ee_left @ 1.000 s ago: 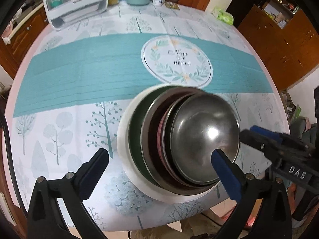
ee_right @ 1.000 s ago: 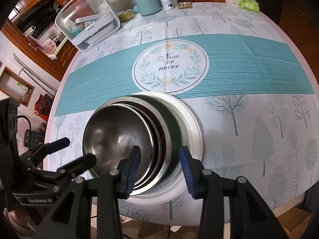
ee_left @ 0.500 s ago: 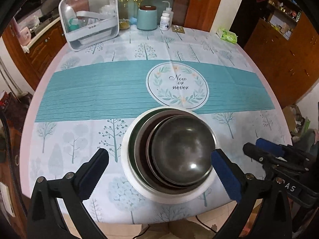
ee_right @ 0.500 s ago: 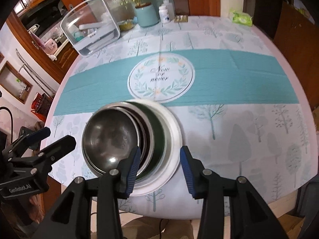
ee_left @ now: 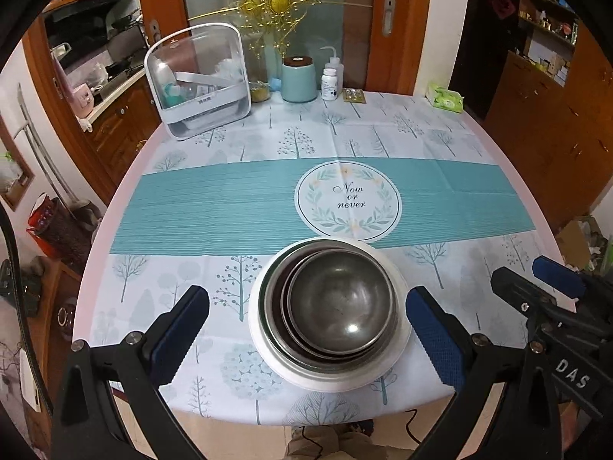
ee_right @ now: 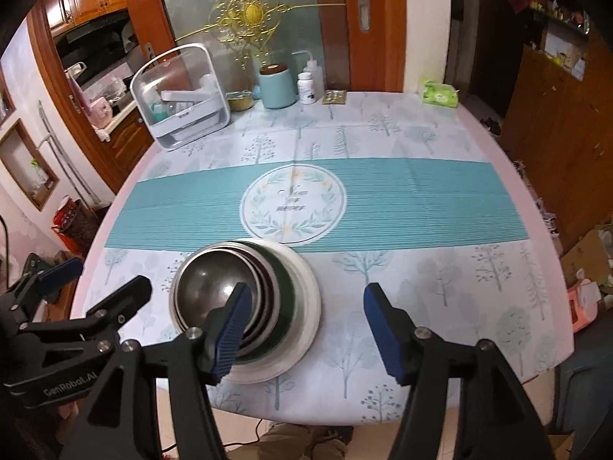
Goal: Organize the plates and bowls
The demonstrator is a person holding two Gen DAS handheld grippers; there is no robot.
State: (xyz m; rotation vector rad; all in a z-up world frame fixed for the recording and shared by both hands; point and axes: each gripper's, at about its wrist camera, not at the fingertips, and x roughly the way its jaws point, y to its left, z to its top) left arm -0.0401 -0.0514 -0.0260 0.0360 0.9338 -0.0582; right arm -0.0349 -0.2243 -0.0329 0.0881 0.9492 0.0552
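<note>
The stack of bowls and plates (ee_left: 329,314) sat nested near the front edge of the tabletop (ee_left: 268,145), just below the round "Now or never" emblem (ee_left: 348,200): a steel bowl (ee_left: 340,301) on top, wider steel dishes under it, and a white plate (ee_left: 398,349) at the bottom. A second earlier both cameras had been close over the stack; now they had drawn back and up, and the right gripper (ee_right: 302,326) had spread its fingers wider. The left gripper (ee_left: 306,339) hung with fingers wide apart on either side of the stack, holding nothing. Both being off the stack suggested the stacking was finished. A clear storage box (ee_left: 199,80) and a teal canister (ee_left: 298,78) stood at the far edge.
</note>
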